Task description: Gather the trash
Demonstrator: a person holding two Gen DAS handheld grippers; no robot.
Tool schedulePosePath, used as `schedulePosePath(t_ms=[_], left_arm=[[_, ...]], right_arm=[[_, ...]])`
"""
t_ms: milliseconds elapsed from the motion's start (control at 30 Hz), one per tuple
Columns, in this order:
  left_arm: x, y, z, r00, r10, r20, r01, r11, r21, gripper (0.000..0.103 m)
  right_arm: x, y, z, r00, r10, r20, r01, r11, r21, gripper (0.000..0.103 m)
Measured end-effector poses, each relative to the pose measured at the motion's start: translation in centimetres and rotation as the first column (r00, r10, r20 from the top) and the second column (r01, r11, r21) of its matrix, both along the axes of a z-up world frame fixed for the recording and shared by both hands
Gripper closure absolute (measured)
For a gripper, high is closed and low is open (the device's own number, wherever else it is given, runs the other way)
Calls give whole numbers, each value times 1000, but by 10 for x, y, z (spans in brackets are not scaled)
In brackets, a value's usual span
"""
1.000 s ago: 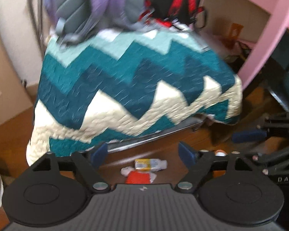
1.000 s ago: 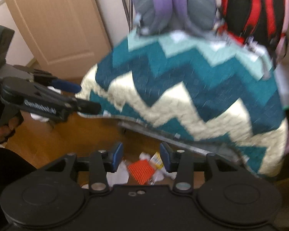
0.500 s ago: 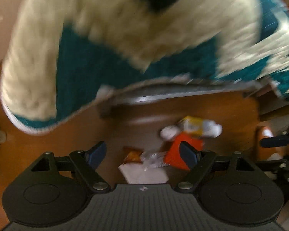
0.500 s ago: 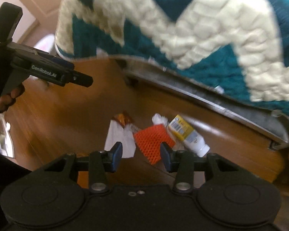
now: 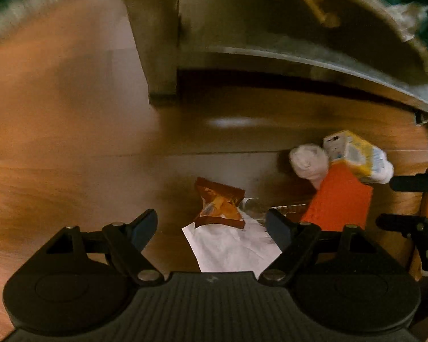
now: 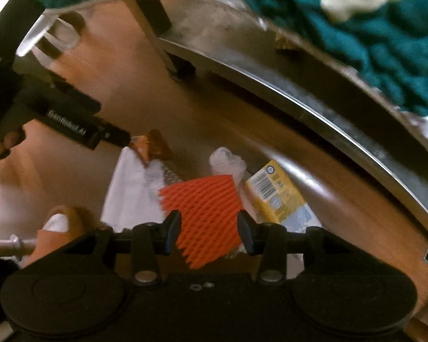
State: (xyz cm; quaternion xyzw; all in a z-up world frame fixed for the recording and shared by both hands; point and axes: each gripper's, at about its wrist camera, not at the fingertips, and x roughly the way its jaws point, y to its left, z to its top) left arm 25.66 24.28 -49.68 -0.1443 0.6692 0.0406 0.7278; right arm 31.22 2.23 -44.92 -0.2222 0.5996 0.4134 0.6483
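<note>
Left gripper (image 5: 211, 226), jaws apart and empty, hangs over a snack wrapper (image 5: 218, 203) lying on white paper (image 5: 231, 249) on the wooden floor beside the bed. Both look light and crinkly; pinch a loose edge. Right gripper (image 6: 209, 232), jaws apart, straddles an orange foam net (image 6: 205, 208), soft and springy, with a yellow carton (image 6: 276, 196) rightmost.

Little pile of trash on the wood floor (image 5: 71, 148) by the bed frame's edge: orange snack wrapper (image 5: 218, 203) lying on a flat white paper (image 5: 234, 249), orange foam net (image 6: 207, 216), crumpled white wad (image 5: 309, 161), yellow carton (image 6: 276, 196) on its side.
</note>
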Motion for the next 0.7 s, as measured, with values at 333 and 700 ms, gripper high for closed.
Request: schedulePosePath(t_ms=[333,700], left_arm=[[7,-8,-45,999,-20,-32,20,1000,5,20],[15,-13,-67,999,-22,-43,21,999,-24,59]], right_arm=[[6,9,-43,999,39,-2,-39,999,-8,59],[10,12,-57,999,44,-29,-45,998,-37,61]])
